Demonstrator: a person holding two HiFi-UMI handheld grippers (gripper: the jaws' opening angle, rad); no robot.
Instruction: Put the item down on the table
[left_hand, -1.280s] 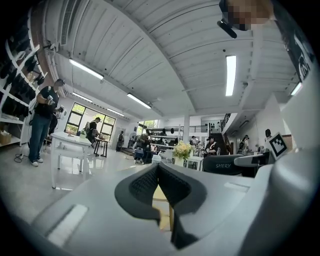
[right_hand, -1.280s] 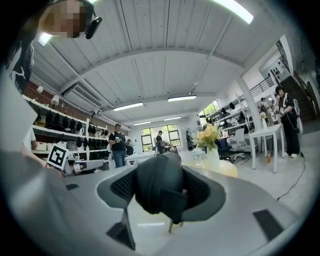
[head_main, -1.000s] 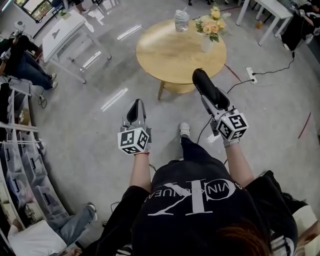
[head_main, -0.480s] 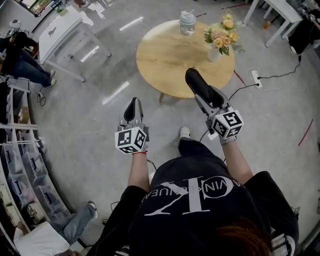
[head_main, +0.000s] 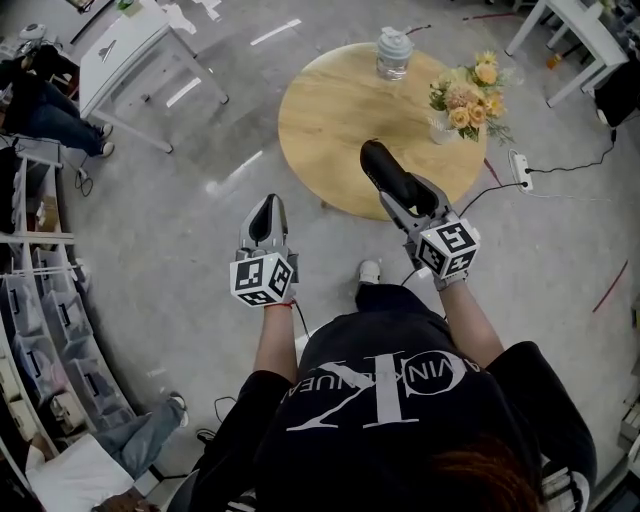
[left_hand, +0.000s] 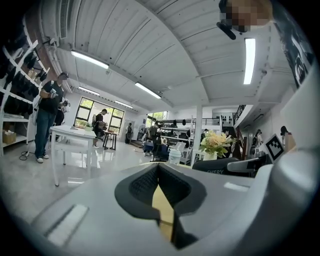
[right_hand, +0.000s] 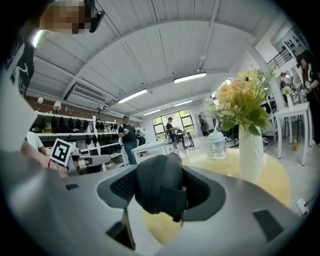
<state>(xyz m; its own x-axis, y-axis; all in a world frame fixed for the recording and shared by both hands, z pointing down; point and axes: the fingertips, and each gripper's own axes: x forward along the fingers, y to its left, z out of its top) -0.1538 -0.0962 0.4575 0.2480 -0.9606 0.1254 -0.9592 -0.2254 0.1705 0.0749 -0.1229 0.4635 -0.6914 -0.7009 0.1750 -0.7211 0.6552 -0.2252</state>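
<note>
Right tool (head_main: 400, 197) grips the black case (head_main: 380, 165) by its near end (probably light, soft-shelled); counter (head_main: 330, 110) at 12 o'clock; left tool (head_main: 268, 212) closed, empty.

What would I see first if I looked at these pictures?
Probably the black item pinched in the right claw, held over the near edge of the round wooden table. Next, the yellow flowers in a white vase on the table's right side, and the left claw, shut and empty, over the floor.
</note>
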